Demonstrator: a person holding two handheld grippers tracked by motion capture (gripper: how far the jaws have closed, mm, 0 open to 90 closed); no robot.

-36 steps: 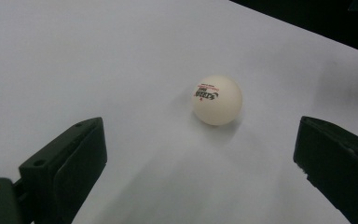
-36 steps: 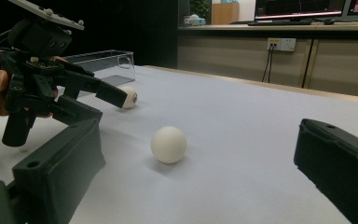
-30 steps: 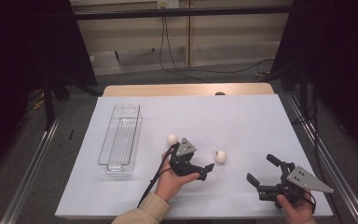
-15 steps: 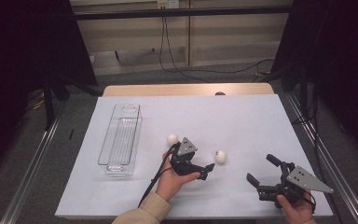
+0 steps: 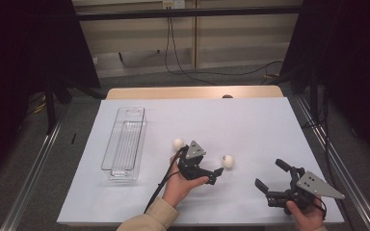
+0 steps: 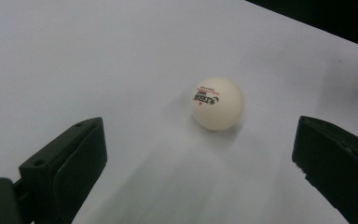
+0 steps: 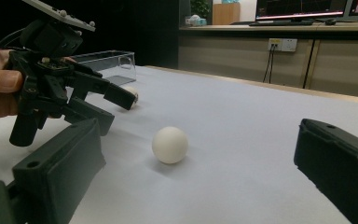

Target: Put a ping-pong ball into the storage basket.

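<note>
The left gripper [image 5: 215,174] – jaws wide apart – points at the near ball [image 5: 228,161]; the right gripper [image 5: 270,180], also spread, sits near right.

We see the near ball [image 5: 228,161], a white ping-pong ball, resting loose on the white sheet at mid-table, nothing touching it; in the left gripper view the ball [image 6: 217,103] shows black and red print on its upper left face. From the right gripper view the ball [image 7: 169,144] looks plain matte white with a soft shadow under it. A second ball [image 5: 178,143], same white type, lies on the sheet apart from the first, further from us and to its left.
</note>
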